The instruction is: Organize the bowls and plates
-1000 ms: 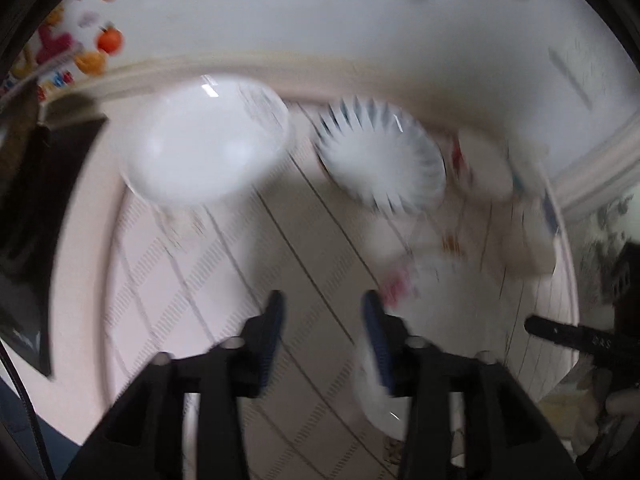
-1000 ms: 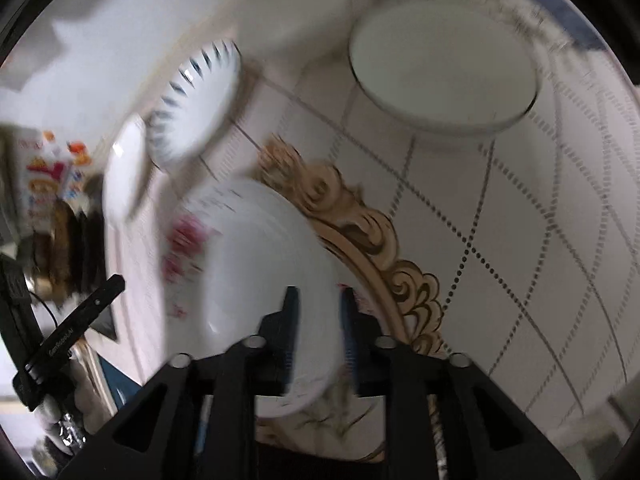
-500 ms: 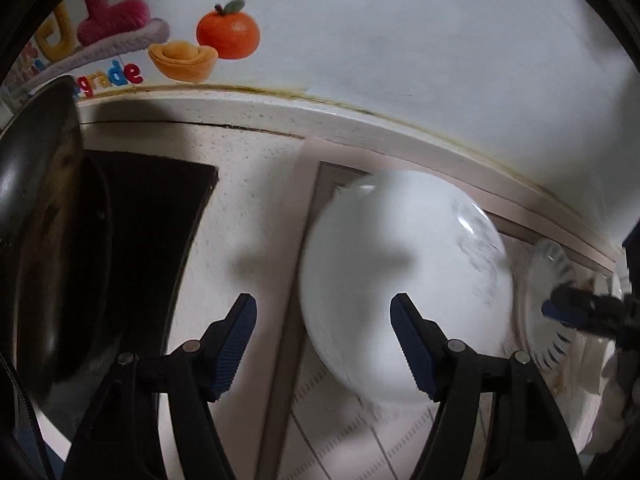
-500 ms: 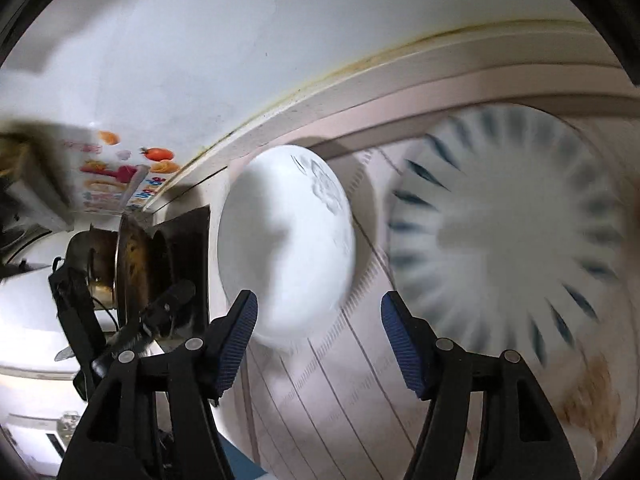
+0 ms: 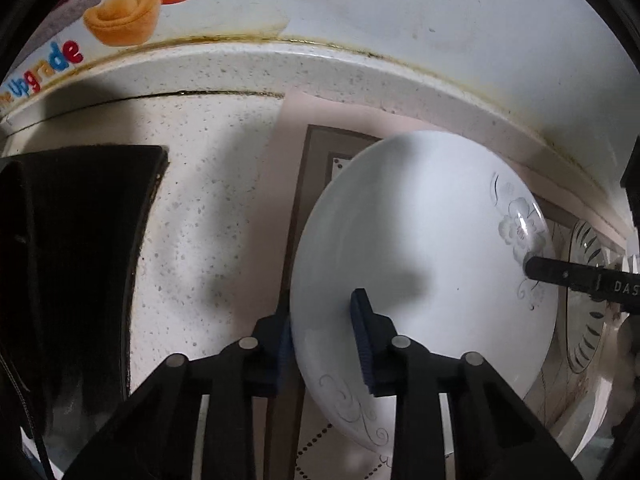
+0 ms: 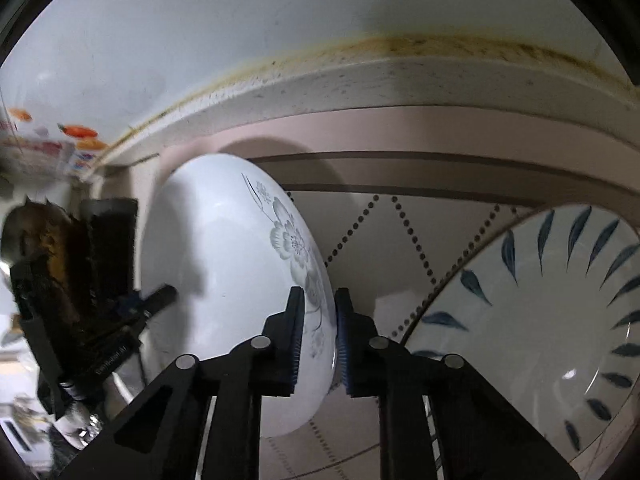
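A white plate with a grey flower print (image 5: 420,240) sits on the patterned mat by the back wall. My left gripper (image 5: 322,340) straddles its left rim, jaws closing, one pad outside the edge and one on the inner face. My right gripper (image 6: 319,336) is closing on the opposite rim of the white plate (image 6: 224,248), with the flowered edge pinched between its pads. Each gripper shows in the other's view: the right gripper's fingers (image 5: 560,276) and the left gripper's fingers (image 6: 156,300). A blue-leaf plate (image 6: 540,300) lies just right of it.
A black hob (image 5: 72,260) fills the counter to the left, with a dark pan (image 6: 52,260) on it. The speckled back ledge (image 5: 320,64) and the wall with fruit stickers (image 5: 120,20) stand close behind. The mat (image 6: 400,232) runs under both plates.
Both grippers swept left from the other dishes to the white plate. Half a second ago their jaws stood wide around it; now they have closed onto its opposite rims.
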